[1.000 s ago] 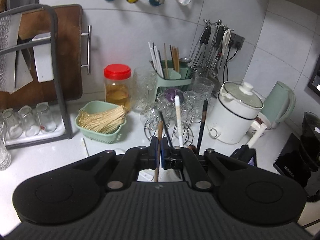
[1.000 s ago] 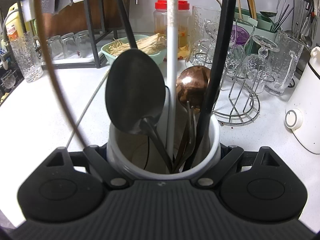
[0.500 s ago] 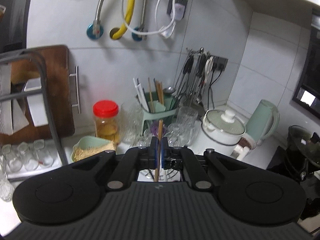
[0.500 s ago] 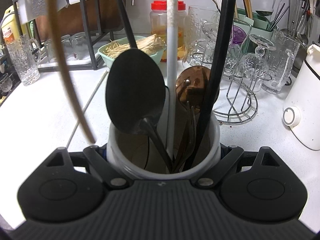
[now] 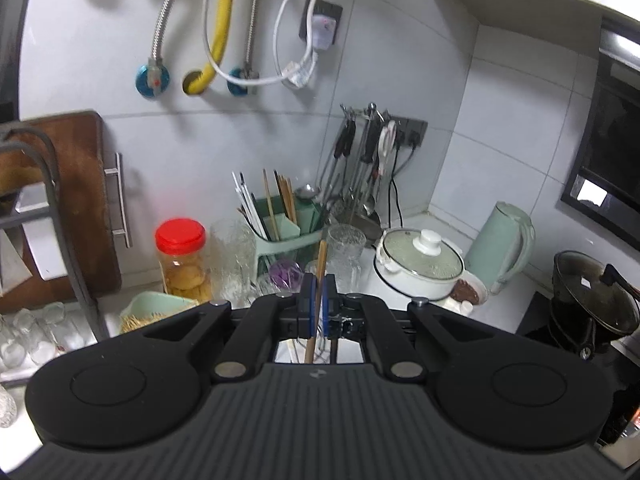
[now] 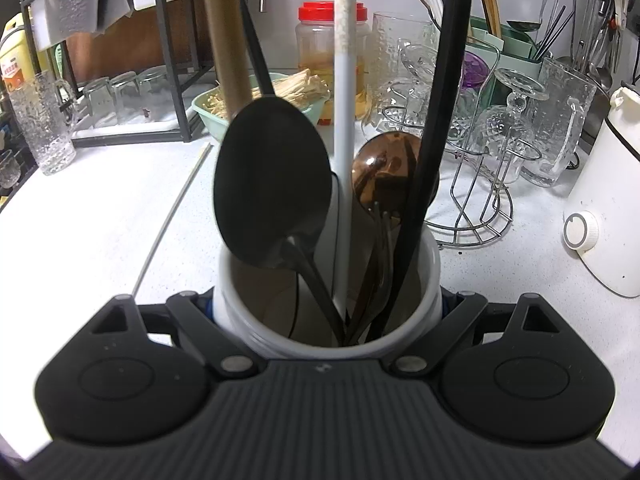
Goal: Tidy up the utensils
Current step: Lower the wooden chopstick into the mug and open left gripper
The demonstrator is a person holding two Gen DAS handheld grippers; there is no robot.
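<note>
Even indoor light; fisheye-bent edges; blurred foreground.

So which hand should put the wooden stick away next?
Probably left: its tool already pinches the wooden stick. The right tool is busy clamping the white cup.

Grey tiled wall (image 5: 400,60) behind white counter (image 6: 100,208).
</note>
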